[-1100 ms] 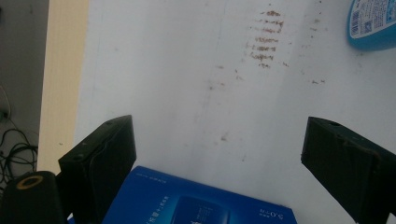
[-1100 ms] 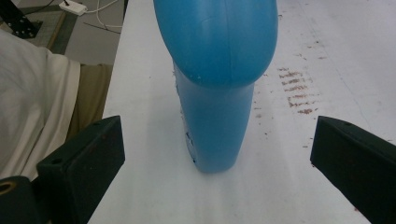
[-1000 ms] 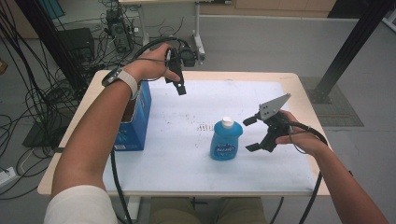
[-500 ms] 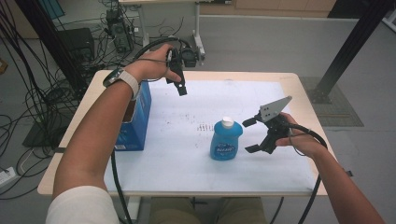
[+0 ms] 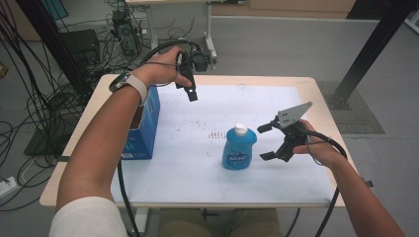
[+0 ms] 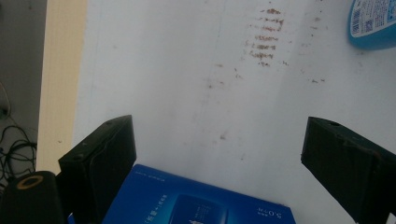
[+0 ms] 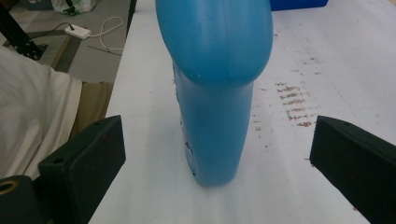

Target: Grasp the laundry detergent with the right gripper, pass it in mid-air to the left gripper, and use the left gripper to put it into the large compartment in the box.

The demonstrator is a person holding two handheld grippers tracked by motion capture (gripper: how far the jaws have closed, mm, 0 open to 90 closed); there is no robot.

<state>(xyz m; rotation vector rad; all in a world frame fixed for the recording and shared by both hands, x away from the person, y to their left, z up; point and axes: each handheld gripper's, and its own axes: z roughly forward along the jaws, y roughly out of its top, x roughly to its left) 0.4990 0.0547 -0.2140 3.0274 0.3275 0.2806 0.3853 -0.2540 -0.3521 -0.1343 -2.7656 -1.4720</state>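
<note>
A blue bottle (image 5: 239,149) with a white cap stands upright in the middle of the white-covered table (image 5: 197,173). My right gripper (image 5: 263,142) hovers just to its right, open, its jaws pointed at the bottle but apart from it. In the right gripper view the bottle (image 7: 219,93) rises between and beyond the two spread jaws. My left gripper (image 5: 191,93) is held high over the table's far left side, pointing down and open. Its own view looks down on a blue box (image 6: 201,203) and a corner of the bottle (image 6: 373,23).
The blue box (image 5: 146,123) stands at the table's left edge under the left forearm. Brown smudges (image 5: 215,133) mark the white cover behind the bottle. Cables and equipment (image 5: 123,34) crowd the floor beyond the far left; a dark post (image 5: 365,54) stands at the right.
</note>
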